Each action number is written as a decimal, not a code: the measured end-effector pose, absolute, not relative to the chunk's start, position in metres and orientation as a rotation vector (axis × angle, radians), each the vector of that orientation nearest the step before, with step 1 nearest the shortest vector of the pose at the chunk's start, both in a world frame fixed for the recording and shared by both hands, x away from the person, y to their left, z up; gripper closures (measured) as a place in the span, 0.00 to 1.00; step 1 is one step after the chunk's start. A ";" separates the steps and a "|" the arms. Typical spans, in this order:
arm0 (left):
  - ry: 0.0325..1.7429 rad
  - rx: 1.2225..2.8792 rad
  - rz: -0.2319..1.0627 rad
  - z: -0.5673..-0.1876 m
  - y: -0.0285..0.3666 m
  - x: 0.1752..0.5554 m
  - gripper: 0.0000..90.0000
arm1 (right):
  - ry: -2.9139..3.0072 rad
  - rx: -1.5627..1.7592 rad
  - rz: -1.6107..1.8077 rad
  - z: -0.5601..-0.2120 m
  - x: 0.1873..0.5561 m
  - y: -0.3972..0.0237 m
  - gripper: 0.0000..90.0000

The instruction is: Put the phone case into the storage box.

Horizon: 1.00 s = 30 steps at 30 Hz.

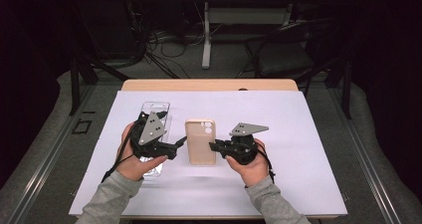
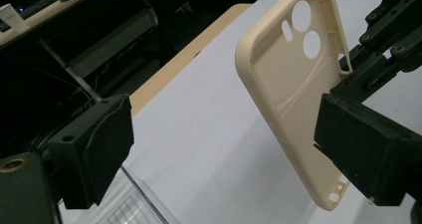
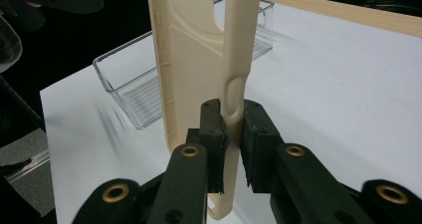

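Note:
A beige phone case [image 1: 200, 142] with round camera holes is in the middle of the white mat [image 1: 298, 134]. My right gripper [image 1: 214, 146] is shut on its right side wall; in the right gripper view the two pads pinch that wall [image 3: 233, 129] and the case [image 3: 199, 50] stands up from them. My left gripper [image 1: 180, 143] is open just left of the case. In the left gripper view its jaws [image 2: 229, 124] are spread wide. The case [image 2: 283, 84] hangs tilted above the mat close to the right-hand pad [image 2: 368, 149], its hollow inside facing the camera.
A clear plastic tray [image 1: 155, 109] lies on the mat under and behind my left hand [image 1: 132, 164], also seen low in the left gripper view [image 2: 134, 204] and beyond the case [image 3: 134, 94]. The wooden table edge [image 1: 209, 84] runs along the back. Table legs and cables lie beyond.

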<state>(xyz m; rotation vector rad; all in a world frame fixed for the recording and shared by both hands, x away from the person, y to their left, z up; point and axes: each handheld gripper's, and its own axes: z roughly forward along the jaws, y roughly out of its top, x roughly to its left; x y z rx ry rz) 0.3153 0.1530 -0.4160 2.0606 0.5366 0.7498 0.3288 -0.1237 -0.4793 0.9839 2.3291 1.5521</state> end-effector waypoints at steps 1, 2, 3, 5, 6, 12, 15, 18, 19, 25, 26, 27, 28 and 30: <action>0.536 2.063 0.757 -0.416 0.153 0.315 0.11 | 2.329 0.981 1.552 -0.479 0.329 -0.124 0.91; 0.536 2.063 0.757 -0.416 0.153 0.315 0.12 | 2.329 0.977 1.551 -0.479 0.328 -0.123 0.91; 0.531 2.064 0.762 -0.415 0.153 0.314 0.13 | 2.328 0.976 1.550 -0.479 0.328 -0.123 0.91; 0.516 2.069 0.767 -0.414 0.152 0.312 0.16 | 2.331 0.969 1.542 -0.479 0.327 -0.122 0.91; 0.516 2.069 0.767 -0.414 0.152 0.312 0.17 | 2.332 0.964 1.538 -0.479 0.327 -0.121 0.91; 0.497 2.085 0.792 -0.413 0.150 0.309 0.18 | 2.334 0.955 1.525 -0.480 0.326 -0.119 0.91; 0.491 2.084 0.801 -0.412 0.149 0.307 0.20 | 2.335 0.946 1.520 -0.480 0.325 -0.118 0.91; 0.480 2.079 0.814 -0.411 0.149 0.305 0.24 | 2.336 0.941 1.517 -0.480 0.324 -0.117 0.91; 0.472 2.079 0.814 -0.411 0.149 0.305 0.25 | 2.339 0.939 1.515 -0.480 0.324 -0.117 0.91; 0.442 2.095 0.847 -0.411 0.147 0.302 0.40 | 2.342 0.933 1.516 -0.481 0.324 -0.115 0.91; 0.437 2.108 0.851 -0.412 0.147 0.302 0.41 | 2.344 0.932 1.515 -0.481 0.324 -0.114 0.91; 0.434 2.110 0.860 -0.412 0.147 0.301 0.44 | 2.345 0.930 1.512 -0.481 0.324 -0.114 0.91; 0.434 2.110 0.860 -0.412 0.147 0.301 0.45 | 2.345 0.930 1.512 -0.481 0.324 -0.114 0.91; 0.434 2.111 0.871 -0.412 0.147 0.301 0.49 | 2.349 0.921 1.504 -0.482 0.323 -0.112 0.91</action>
